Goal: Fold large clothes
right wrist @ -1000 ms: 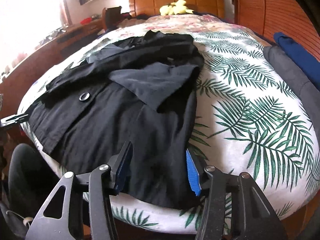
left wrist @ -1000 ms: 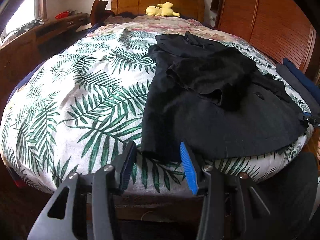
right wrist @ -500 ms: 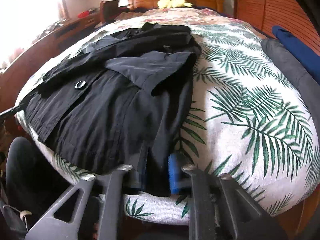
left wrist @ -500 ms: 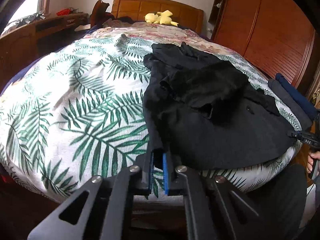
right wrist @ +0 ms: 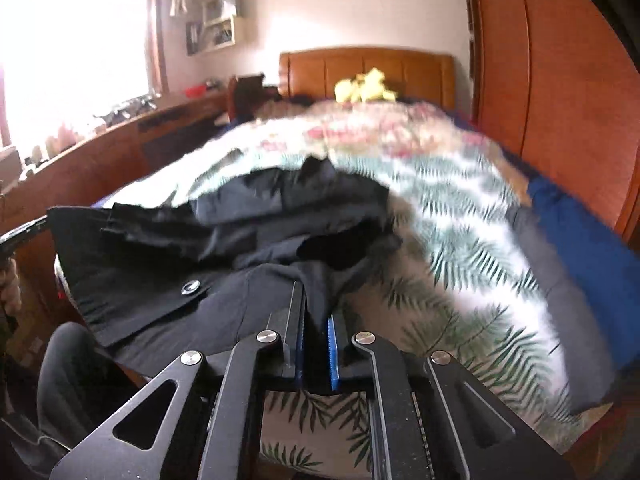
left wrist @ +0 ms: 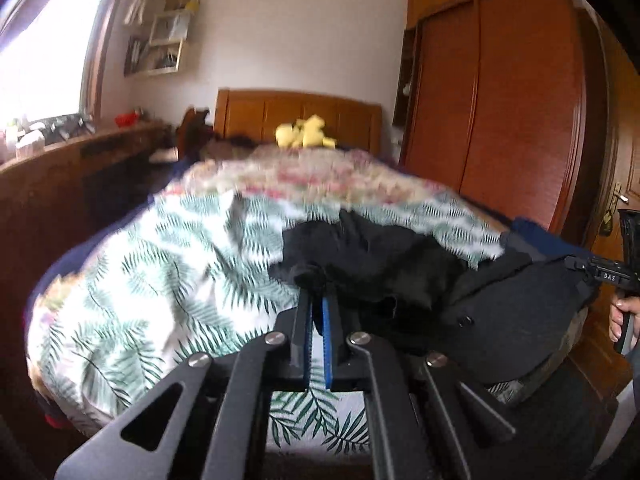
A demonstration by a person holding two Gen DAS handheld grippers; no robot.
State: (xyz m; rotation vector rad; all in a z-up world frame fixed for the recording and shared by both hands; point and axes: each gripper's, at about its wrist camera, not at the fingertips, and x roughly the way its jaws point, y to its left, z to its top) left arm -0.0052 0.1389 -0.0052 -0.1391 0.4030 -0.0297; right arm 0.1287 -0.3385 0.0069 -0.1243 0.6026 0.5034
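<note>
A large black garment point(left wrist: 404, 272) with a round button point(right wrist: 190, 287) lies on the leaf-print bedspread point(left wrist: 160, 280). My left gripper point(left wrist: 318, 300) is shut on the garment's near left hem corner and holds it raised off the bed. In the right wrist view my right gripper point(right wrist: 316, 312) is shut on the garment point(right wrist: 224, 240) at its near right hem corner, also lifted. The hem hangs stretched between the two grippers. The other gripper's black body point(left wrist: 608, 276) and a hand point(left wrist: 622, 316) show at the right edge of the left wrist view.
A wooden headboard point(left wrist: 296, 116) with a yellow plush toy point(left wrist: 304, 136) stands at the far end. A wooden wardrobe point(left wrist: 500, 100) lines the right wall. Blue and grey folded clothes point(right wrist: 576, 240) lie along the bed's right side. A wooden desk point(right wrist: 120, 140) runs under the window at left.
Both grippers went from open beside the hem to shut on it, then rose, lifting the near edge of the black garment off the bed. Both views now tilt higher toward the wall.
</note>
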